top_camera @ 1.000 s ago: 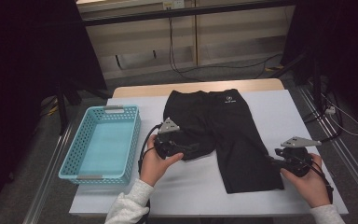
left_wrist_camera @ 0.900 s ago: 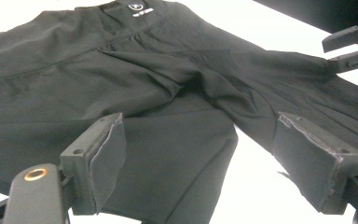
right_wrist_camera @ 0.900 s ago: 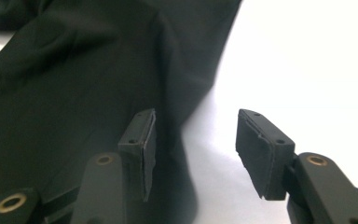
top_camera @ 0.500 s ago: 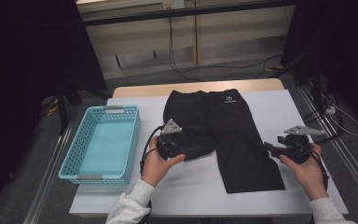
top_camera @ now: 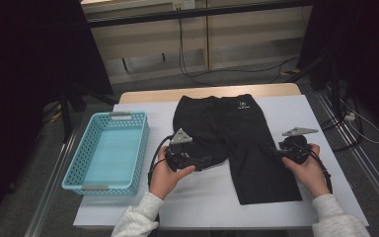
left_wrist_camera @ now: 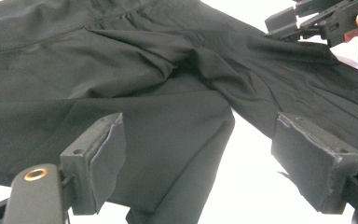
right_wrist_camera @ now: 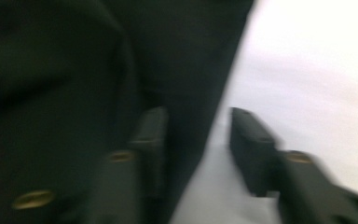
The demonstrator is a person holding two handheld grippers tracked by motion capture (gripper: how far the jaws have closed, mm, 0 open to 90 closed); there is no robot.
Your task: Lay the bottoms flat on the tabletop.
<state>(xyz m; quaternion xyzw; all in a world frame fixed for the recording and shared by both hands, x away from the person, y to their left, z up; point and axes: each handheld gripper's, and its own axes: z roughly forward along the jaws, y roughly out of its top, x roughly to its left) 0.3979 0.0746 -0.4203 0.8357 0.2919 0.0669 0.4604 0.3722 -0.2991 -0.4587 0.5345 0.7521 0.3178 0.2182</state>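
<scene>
Nearest, two pale knitted sleeves come in from the bottom edge of the high view, each ending in a hand wrapped round a black handheld claw. The left hand holds the left claw low and roughly level over the tabletop, pointing toward the person's right, its grey three-cornered plate on top; in the left gripper view its two padded jaws stand spread wide, the cloth lying between and beyond them with neither pad pressing on it. The right hand grips the right claw from behind, aimed toward the person's left at the outer edge of the garment's right leg. In the blurred right gripper view the right claw's jaws have just been closing and straddle the seam edge where black cloth meets white surface; a gap shows between the pads, and I cannot tell whether they touch the fabric. Between the two claws lies the pair of black knee-length fabric shorts, spread flat on the white-covered tabletop with the waistband farthest from the person; the left leg is bunched and folded near the left claw, the right leg lies straight. A small white printed logo sits by the waistband, too small to read. To the left of the shorts stands a light blue perforated plastic basket with grey handle grips.
</scene>
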